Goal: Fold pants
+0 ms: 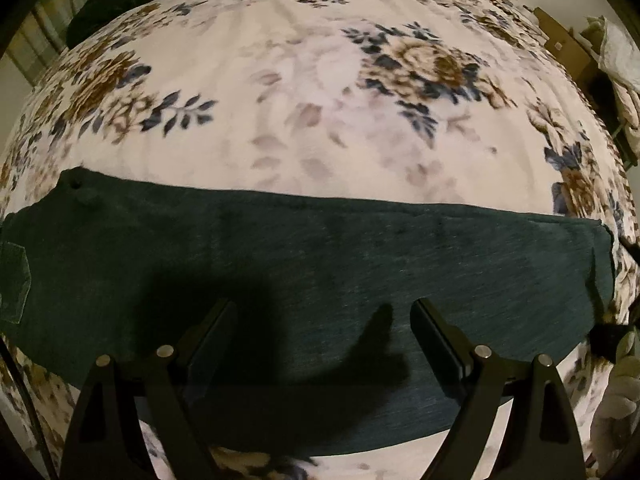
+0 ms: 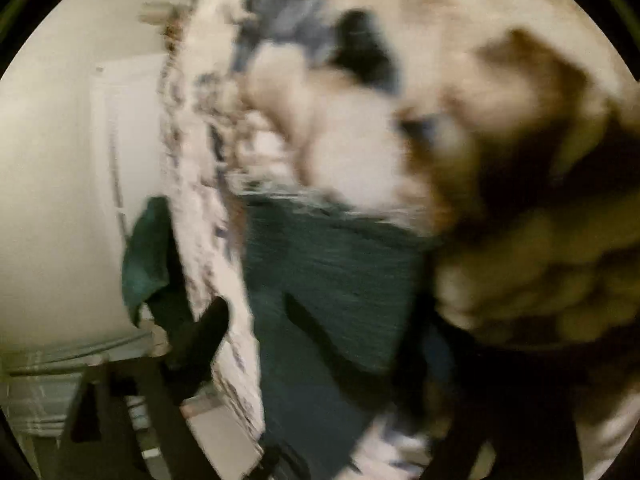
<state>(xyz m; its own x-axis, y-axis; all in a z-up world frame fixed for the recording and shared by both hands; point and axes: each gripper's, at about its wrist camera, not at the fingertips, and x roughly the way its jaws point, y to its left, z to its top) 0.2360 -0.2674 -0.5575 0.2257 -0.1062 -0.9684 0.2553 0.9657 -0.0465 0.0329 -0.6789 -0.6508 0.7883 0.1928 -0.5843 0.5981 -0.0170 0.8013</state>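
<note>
Dark green pants point(image 1: 320, 264) lie flat in a long band across a floral blanket point(image 1: 304, 92), with a pocket patch at the left end and a hem at the right end. My left gripper point(image 1: 322, 314) hangs over the middle of the pants, pointing steeply down. It is open, with nothing between its fingers point(image 1: 218, 328). The right wrist view is heavily blurred. There the pants point(image 2: 340, 264) lie on the blanket point(image 2: 360, 140). My right gripper point(image 2: 320, 316) stands open over the cloth; one finger point(image 2: 204, 332) shows and the other is lost in a dark blur.
A dark cloth point(image 1: 116, 4) lies at the far left corner of the bed. A cardboard box point(image 1: 560, 36) and piled laundry point(image 1: 622, 64) stand past the right edge. A pale wall point(image 2: 60, 200) and a hanging teal cloth point(image 2: 146, 256) lie beyond the blanket's edge.
</note>
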